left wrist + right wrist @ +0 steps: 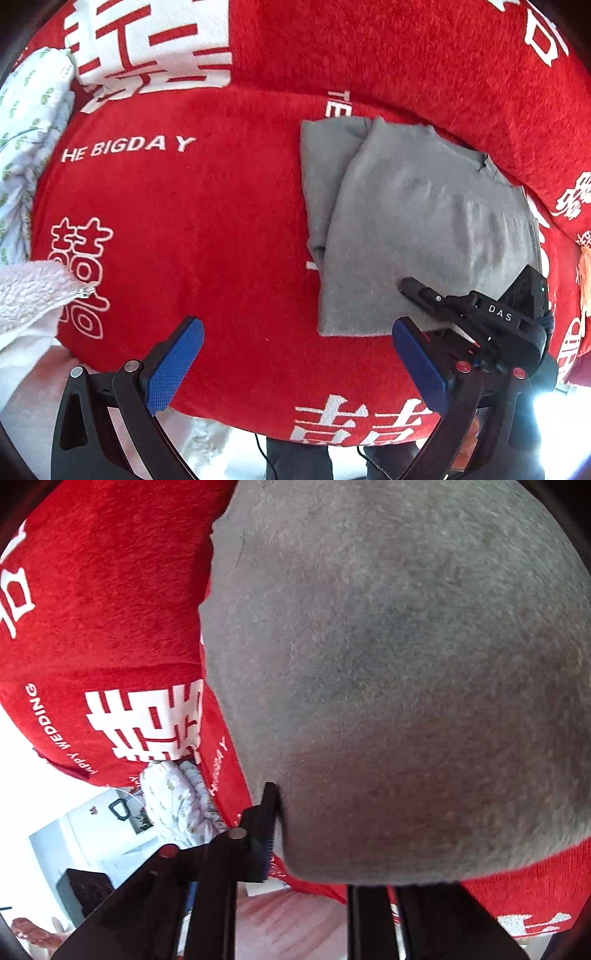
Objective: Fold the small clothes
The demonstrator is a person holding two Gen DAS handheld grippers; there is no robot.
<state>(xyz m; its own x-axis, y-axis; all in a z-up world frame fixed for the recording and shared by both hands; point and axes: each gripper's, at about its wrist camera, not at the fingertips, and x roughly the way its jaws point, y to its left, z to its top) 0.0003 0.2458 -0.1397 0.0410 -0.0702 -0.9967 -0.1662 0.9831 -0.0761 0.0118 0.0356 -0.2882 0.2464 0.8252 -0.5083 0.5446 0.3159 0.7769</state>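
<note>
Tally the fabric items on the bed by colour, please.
Grey: 1, the folded garment
Red: 1, the printed blanket
White floral: 1, the quilt
White fleece: 1, the zipped piece
Total: 4

the red cover [221,229] reads "he bigday" and "wedding"; the right tongs [476,314] read "das".

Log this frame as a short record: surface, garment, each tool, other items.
surface: red blanket with white wedding lettering
garment: grey garment, partly folded, one layer overlapping another, lying flat
left tool: open, empty, above bare blanket beside the garment
right tool: nearly shut, resting at the garment's near corner; whether cloth is pinched is unclear
other items: white fleece with zipper at left; leaf-print fabric at far left
</note>
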